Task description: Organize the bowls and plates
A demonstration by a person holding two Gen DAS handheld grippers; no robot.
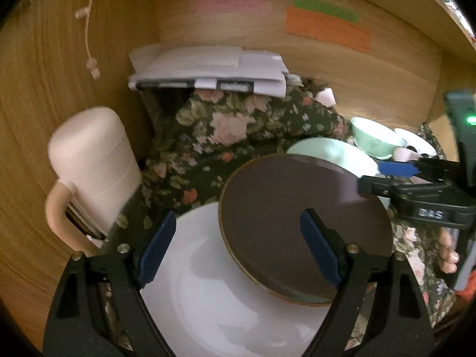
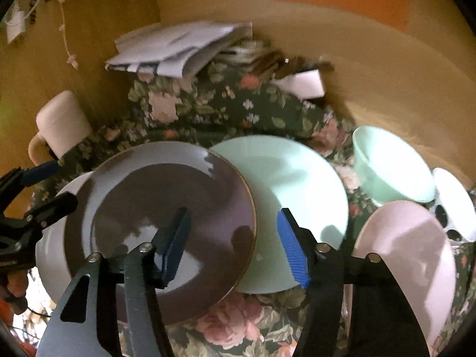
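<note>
Both tilted steeply down: left gripper (image 1: 238, 250) jaws spread over round brown plate (image 1: 297, 226); right gripper (image 2: 235, 244) jaws apart astride its rim.

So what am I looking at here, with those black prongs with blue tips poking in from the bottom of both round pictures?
There is no robot: a person holds a hand-held claw in each hand, and each claw carries a wide-angle camera looking along its two prongs. One picture comes from the left claw, the other from the right claw. Both claws are open and hold nothing yet. On the flowered cloth lie a brown plate overlapping a white plate and a green plate. To the right are a green bowl, a pink bowl and a white bowl. A pink mug and some papers sit farther back.
</note>
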